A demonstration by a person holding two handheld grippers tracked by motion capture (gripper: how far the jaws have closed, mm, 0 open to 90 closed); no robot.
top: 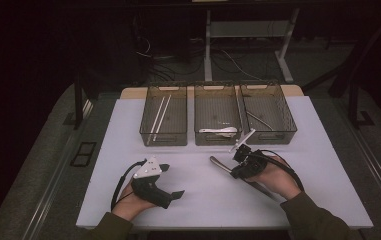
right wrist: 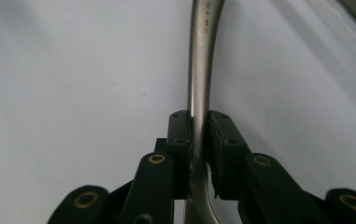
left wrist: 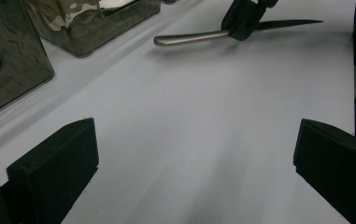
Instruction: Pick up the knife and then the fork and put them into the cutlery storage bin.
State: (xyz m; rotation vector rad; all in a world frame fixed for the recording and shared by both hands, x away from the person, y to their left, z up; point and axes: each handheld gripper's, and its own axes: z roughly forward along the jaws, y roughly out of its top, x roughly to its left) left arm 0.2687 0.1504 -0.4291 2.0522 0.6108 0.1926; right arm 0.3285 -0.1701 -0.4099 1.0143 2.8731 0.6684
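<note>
Currently the right gripper [right wrist: 198, 140] is clamped on a metal table knife [right wrist: 200, 60], both pads pressed flat against the sides of its handle, partway along the shaft. In the high view the right gripper [top: 239, 162] sits on the white table [top: 128, 150] just in front of the three dark mesh bins [top: 217, 115]; the rounded handle end points left and toward the bins, the blade runs back under the person's right hand [top: 273, 177]. From the left gripper view the knife [left wrist: 189, 37] appears raised slightly or just skimming the surface; cannot tell which. Judgement: solid steel, stiff, moderately heavy for its width, smooth and slippery, not fragile. A narrow polished shaft between flat pads may pivot or slide if the grip sits far from balance, so holding near the handle-blade junction looks sensible; tip droop is the risk. Left gripper [top: 170, 181] rests on the table near the left front, jaws standing wide apart with nothing between them. Middle bin holds a white utensil, left bin pale sticks
</note>
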